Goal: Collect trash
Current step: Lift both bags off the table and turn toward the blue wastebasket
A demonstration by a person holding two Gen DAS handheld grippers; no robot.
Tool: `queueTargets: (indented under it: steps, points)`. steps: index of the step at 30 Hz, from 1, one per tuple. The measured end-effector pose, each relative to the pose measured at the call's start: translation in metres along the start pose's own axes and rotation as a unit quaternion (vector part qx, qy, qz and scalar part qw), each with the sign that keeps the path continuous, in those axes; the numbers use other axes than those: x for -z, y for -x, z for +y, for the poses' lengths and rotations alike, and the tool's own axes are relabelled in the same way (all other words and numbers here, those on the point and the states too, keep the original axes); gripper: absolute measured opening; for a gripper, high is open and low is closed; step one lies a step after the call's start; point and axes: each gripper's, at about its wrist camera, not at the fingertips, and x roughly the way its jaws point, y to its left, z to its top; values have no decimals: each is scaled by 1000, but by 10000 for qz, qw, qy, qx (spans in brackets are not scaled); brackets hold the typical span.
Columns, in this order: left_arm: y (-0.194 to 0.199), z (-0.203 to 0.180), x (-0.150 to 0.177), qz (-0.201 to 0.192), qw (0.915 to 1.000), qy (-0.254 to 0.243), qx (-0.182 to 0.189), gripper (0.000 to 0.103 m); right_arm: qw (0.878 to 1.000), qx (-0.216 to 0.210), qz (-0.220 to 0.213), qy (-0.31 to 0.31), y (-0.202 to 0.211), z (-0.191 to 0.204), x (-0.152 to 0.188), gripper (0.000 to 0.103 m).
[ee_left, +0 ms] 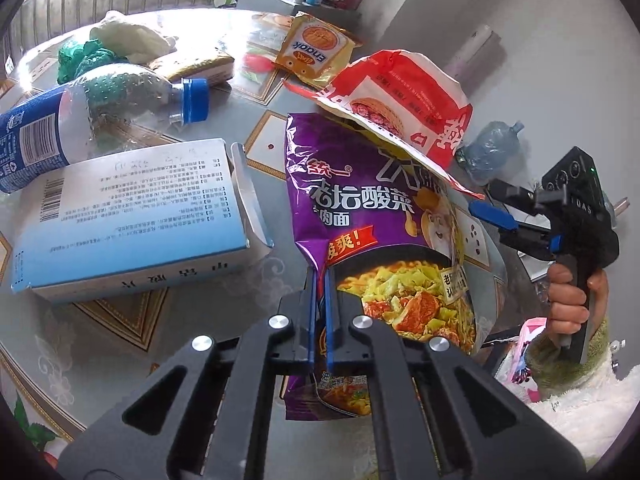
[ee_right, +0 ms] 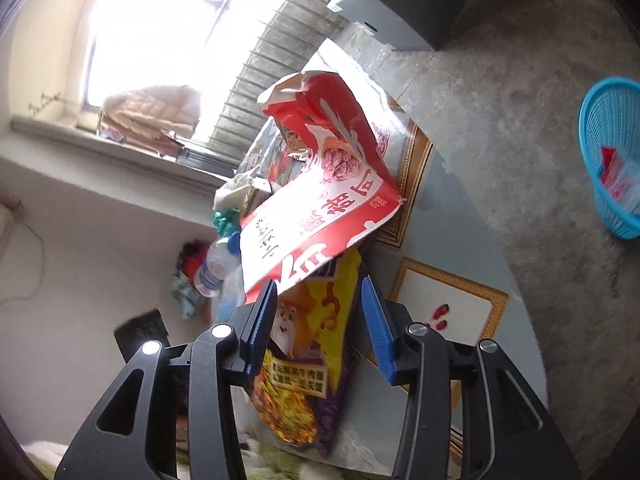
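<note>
The left gripper (ee_left: 320,312) pinches the lower edge of a purple noodle bag (ee_left: 372,216) between its closed blue fingers (ee_left: 311,316), holding the bag upright above the table (ee_left: 256,280). A red and white snack wrapper (ee_left: 404,112) sticks out of the bag's open top (crumpled, leaning toward the right). The right gripper (ee_right: 320,320) has its fingers spread apart on either side of the bag's upper part, one finger (ee_right: 260,328) just beside the wrapper's lower edge; whether it touches I cannot tell. On the table to the left lie a blue box (ee_left: 128,216), a plastic bottle (ee_left: 100,120) and a yellow packet (ee_left: 316,48). A blue basket (ee_right: 612,156) stands on the floor, well apart.
</note>
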Motion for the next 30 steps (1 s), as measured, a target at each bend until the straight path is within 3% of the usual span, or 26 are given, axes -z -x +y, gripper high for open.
queueTargets:
  steps: [5, 10, 13, 15, 20, 30]
  points:
    - [-3, -1, -1, 19, 10000, 37, -17, 2, 9981, -317, 44, -530, -18, -13, -11, 43]
    - [-3, -2, -1, 24, 10000, 6, -63, 2, 9966, -323, -85, -754, -29, -14, -22, 43]
    - [-3, -6, 0, 6, 9999, -50, -87, 2, 9965, -170, -178, -799, -32, -16, -26, 33]
    - [-3, -7, 0, 0, 9999, -83, -92, 1, 9956, -111, -201, -911, -33, -21, -26, 21]
    - [0, -11, 0, -26, 9999, -118, -119, 1, 9916, -422, -309, -1186, -31, -31, -19, 5]
    - [27, -34, -10, -352, 9989, -244, 215, 0, 9850, -1200, -779, -965, 9, -14, -21, 2]
